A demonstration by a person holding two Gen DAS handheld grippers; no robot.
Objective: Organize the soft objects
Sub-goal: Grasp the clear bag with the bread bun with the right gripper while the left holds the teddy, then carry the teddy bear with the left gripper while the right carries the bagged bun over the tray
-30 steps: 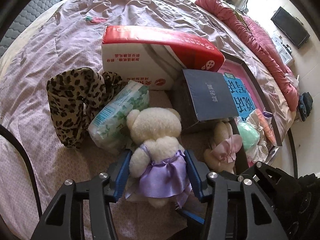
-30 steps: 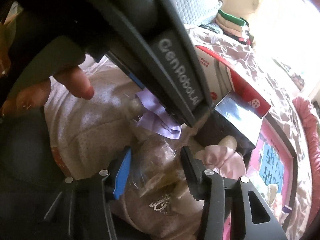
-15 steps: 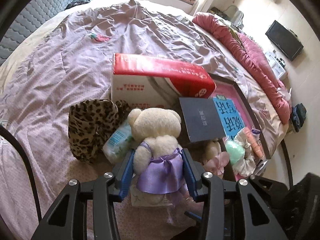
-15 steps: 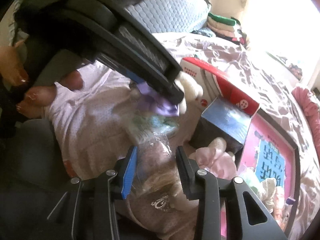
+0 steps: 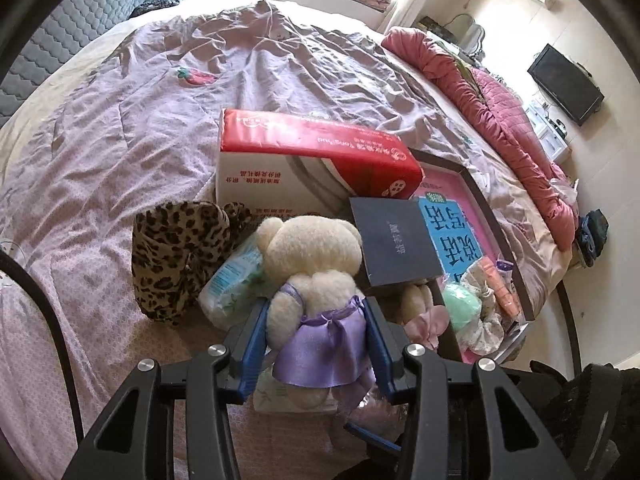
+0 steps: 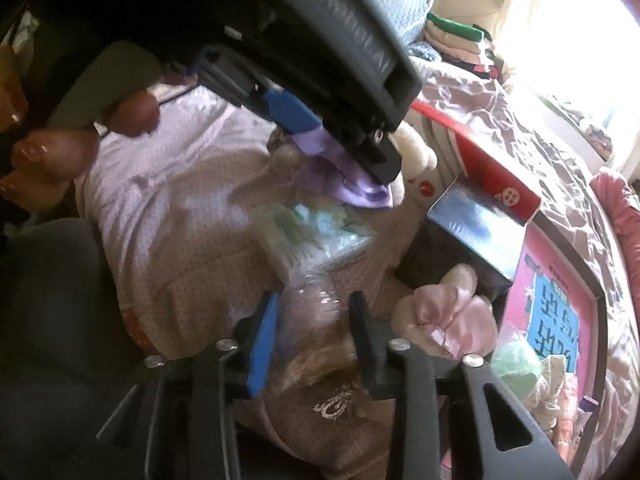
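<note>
My left gripper (image 5: 316, 320) is shut on a cream teddy bear in a purple dress (image 5: 316, 280) and holds it above the bed. The bear also shows in the right wrist view (image 6: 408, 152), gripped high up. My right gripper (image 6: 314, 312) is shut on a clear plastic bag holding something brownish (image 6: 312, 320), low over the bedspread. A second small bear with a pink bow (image 6: 444, 316) lies just right of it. A tissue pack (image 5: 232, 276) and a leopard-print cloth (image 5: 176, 256) lie below the lifted bear.
A red and white carton (image 5: 312, 160) and a dark box (image 5: 396, 240) stand behind. A pink-lined tray (image 5: 476, 192) at right holds a green ball (image 5: 460, 308) and small soft items. A pink quilt (image 5: 500, 112) runs along the bed's right edge.
My left gripper has closed on the bear and lifted it up and back from the bed. My right gripper has narrowed onto the plastic bag.
</note>
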